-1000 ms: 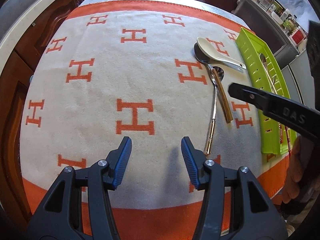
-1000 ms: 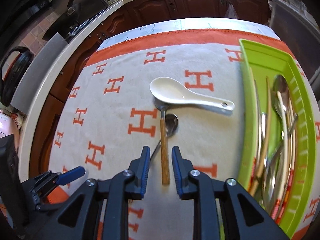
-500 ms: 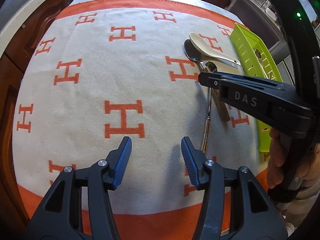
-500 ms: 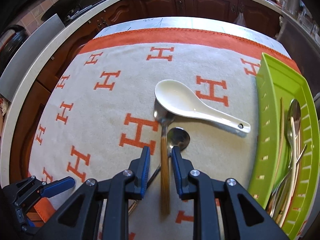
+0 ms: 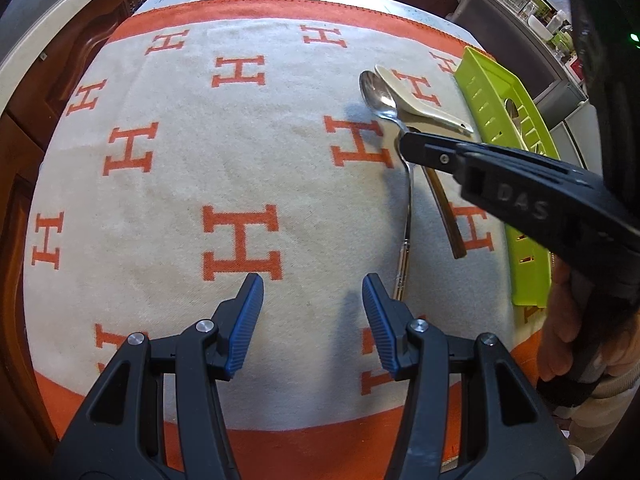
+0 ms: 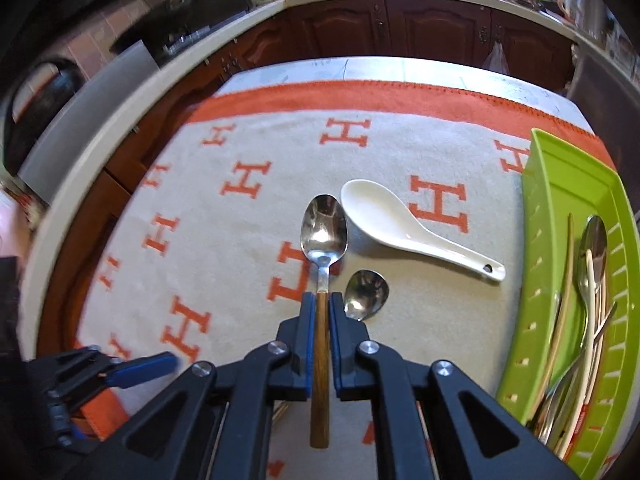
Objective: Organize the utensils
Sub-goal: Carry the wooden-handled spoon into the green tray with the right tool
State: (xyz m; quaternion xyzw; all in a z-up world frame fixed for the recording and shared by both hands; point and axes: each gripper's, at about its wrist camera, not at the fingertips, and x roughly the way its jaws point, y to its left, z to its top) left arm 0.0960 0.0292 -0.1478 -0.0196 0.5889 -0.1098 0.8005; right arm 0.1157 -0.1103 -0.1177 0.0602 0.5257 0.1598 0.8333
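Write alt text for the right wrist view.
The right tool is shut on the wood-handled metal spoon, above the white cloth with orange H letters. A white ceramic soup spoon and a smaller metal spoon lie beside it; a green plastic tray of cutlery sits right.

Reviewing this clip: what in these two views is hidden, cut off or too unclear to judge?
- Small steel spoon: right wrist view shows only its bowl; the right gripper covers the handle.
- Green tray: left wrist view, the right gripper's black body hides its middle.
- Tray contents: overlapping utensils run under the gripper, uncountable.
- Wooden-handled spoon: whether it is lifted off the cloth cannot be told.
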